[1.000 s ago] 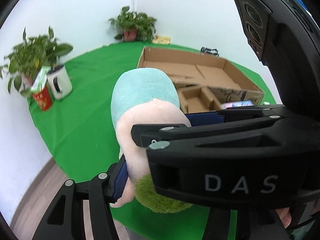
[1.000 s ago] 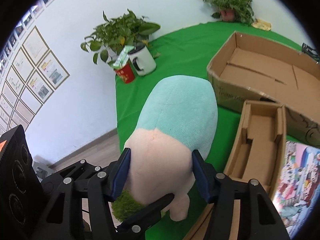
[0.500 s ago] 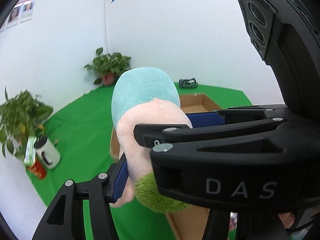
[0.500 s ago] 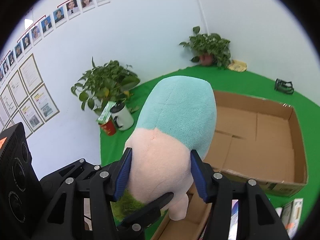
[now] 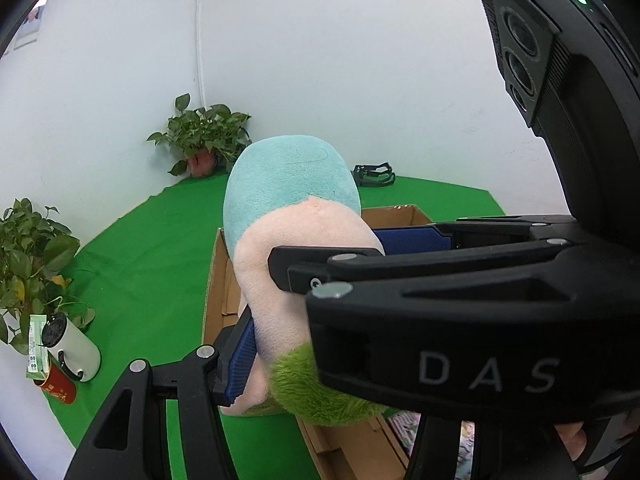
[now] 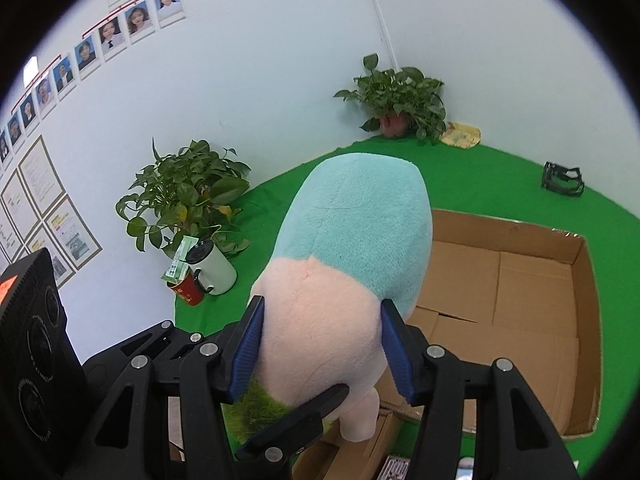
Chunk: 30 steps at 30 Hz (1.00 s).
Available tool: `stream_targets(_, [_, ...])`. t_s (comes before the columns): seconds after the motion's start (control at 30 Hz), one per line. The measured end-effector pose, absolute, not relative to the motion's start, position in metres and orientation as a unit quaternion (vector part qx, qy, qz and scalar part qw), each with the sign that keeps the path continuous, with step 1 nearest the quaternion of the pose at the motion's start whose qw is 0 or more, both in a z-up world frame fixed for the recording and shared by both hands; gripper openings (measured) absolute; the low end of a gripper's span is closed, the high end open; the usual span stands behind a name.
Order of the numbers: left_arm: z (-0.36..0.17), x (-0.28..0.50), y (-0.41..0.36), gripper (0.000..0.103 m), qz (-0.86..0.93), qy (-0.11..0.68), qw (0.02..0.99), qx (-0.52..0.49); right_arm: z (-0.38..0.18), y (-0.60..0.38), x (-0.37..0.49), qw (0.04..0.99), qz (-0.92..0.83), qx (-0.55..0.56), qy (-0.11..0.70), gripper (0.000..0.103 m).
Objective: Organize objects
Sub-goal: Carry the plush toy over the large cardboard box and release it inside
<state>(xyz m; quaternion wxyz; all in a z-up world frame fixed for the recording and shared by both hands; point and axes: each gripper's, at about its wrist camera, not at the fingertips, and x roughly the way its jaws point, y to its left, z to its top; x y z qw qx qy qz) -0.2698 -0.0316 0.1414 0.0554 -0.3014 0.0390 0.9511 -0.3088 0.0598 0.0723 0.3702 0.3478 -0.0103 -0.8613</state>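
A plush toy [image 5: 288,224] with a teal top, pink body and green tuft is held up in the air by both grippers. My left gripper [image 5: 332,292] is shut on its pink body, blue pads pressing from both sides. My right gripper [image 6: 320,344] is shut on the plush toy [image 6: 352,240] as well, gripping the pink part. A large open cardboard box [image 6: 520,280] lies on the green cloth below and behind the toy; it also shows in the left wrist view [image 5: 216,280].
Two potted plants [image 6: 188,196] [image 6: 400,96] stand by the wall. A white mug [image 6: 212,268] and a red cup [image 6: 186,292] sit at the left. A black holder [image 6: 562,180] lies at the far right. A smaller cardboard insert [image 5: 352,452] and printed packs lie below.
Both grippers have lifted the plush toy higher and tilted up; the box and cloth now sit lower in view and more wall shows.
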Motion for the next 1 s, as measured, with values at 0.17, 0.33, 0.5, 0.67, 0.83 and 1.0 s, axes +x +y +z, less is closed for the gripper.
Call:
stream_targets(0.17, [0.113, -0.308, -0.035, 0.054, 0.943, 0.024, 0.041, -0.329, 0.044, 0.046, -0.344, 0.375, -0.848, 0.374, -0.013, 0.055])
stream_targets(0.33, [0.067, -0.346, -0.074, 0.054, 0.934, 0.006, 0.02, -0.357, 0.01, 0.028, -0.373, 0.391, -0.829, 0.399, -0.025, 0.055])
stream_targets(0.5, [0.027, -0.372, -0.105, 0.054, 0.921, -0.011, 0.0, -0.389, -0.024, 0.007, -0.397, 0.409, -0.805, 0.429, -0.028, 0.055])
stream_targets(0.67, [-0.012, -0.385, -0.131, 0.054, 0.913, -0.022, -0.016, -0.407, -0.047, -0.006, -0.413, 0.42, -0.788, 0.449, -0.036, 0.055])
stream_targets(0.83, [-0.03, -0.388, -0.128, 0.055, 0.908, -0.024, -0.018, -0.418, -0.059, -0.004, -0.421, 0.423, -0.777, 0.464, -0.046, 0.058])
stream_targets(1.0, [-0.046, -0.39, -0.131, 0.06, 0.9, -0.05, -0.017, -0.433, -0.072, -0.001, -0.423, 0.425, -0.764, 0.483, -0.052, 0.06])
